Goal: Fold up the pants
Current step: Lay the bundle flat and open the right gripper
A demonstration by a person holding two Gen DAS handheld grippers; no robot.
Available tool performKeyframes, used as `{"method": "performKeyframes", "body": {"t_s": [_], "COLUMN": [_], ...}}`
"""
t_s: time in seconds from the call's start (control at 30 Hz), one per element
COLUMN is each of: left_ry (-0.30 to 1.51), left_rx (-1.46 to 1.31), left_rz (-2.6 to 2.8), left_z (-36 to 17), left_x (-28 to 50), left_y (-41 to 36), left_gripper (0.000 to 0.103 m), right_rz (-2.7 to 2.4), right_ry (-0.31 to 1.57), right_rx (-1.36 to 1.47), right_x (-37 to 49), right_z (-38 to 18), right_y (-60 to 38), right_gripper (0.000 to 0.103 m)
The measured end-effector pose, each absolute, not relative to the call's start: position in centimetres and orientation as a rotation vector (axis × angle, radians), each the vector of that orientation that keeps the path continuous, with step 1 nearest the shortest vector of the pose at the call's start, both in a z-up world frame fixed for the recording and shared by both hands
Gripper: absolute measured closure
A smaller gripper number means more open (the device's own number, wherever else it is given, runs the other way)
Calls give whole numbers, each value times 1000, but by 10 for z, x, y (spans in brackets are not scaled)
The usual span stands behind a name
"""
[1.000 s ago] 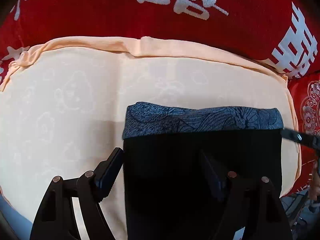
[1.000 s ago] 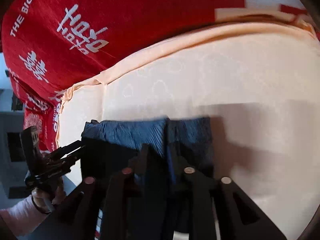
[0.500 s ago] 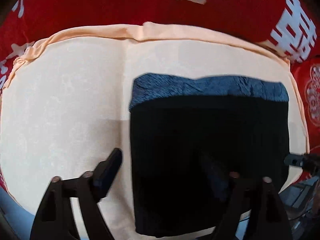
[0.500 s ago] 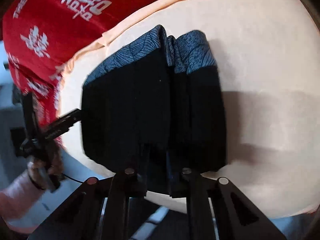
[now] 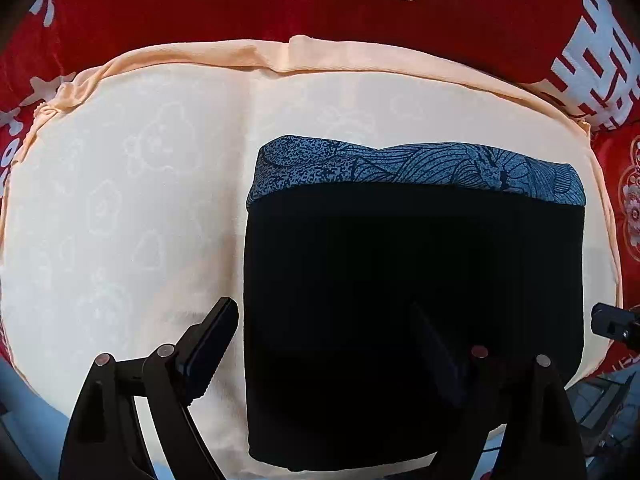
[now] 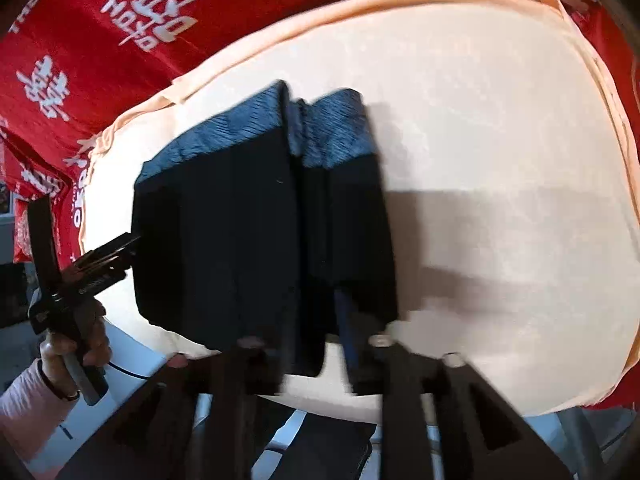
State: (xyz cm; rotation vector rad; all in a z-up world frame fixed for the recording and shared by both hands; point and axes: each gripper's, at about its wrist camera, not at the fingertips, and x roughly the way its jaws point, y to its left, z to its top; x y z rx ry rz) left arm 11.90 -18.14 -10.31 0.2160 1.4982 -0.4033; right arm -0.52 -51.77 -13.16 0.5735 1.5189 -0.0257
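- The left gripper fills the lower part of the left wrist view with its fingers spread wide apart; one finger lies over the cream cloth, the other is over the dark fabric and clamps nothing.
- The right gripper sits at the bottom centre of the right wrist view, motion-blurred, its fingers a little apart at the near edge of the pants; a fold of fabric lies between them, and whether they pinch it cannot be told.
- The pants lie folded into a dark block with a blue patterned band along the far edge, right of centre on the peach cushion.
- The red cloth behind carries white lettering; only "THE" at the upper left edge reads clearly.
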Motion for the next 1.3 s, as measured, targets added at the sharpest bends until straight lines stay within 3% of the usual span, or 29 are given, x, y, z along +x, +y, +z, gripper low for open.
{"method": "performKeyframes", "body": {"t_s": [0.4,0.47,0.5,0.87,0.93,1.07,1.13,1.3], "left_ry": [1510,1519,1527,1527,1524,1523,1527,1536], "left_rx": [225,230,233,231,236,246,250,300], "left_rz": [-370,-357,-344,-246,-239,-263,-284,-348], "left_z": [-104,-107,-109,-88,-81,-66,-59,-41], "left_x": [119,120,121,100,94,78,70,52], "left_y": [-185,-185,-185,-176,-176,-177,-177,-181], "left_gripper": [15,2,1,1,1,1,1,1], "right_rz": [72,75,72,30,8,-28,-44,-88], "right_ry": [1528,1563,1571,1590,1599,1590,1577,1547], "right_rx": [361,329,324,381,382,420,447,455], "right_x": [16,15,13,-13,-20,-36,-42,-51], "right_z": [-129,-144,-150,-147,-145,-132,-125,-108], "right_y": [-479,-477,-476,-511,-519,-526,-523,-492], "right_gripper": [61,60,56,52,42,35,24,21]}}
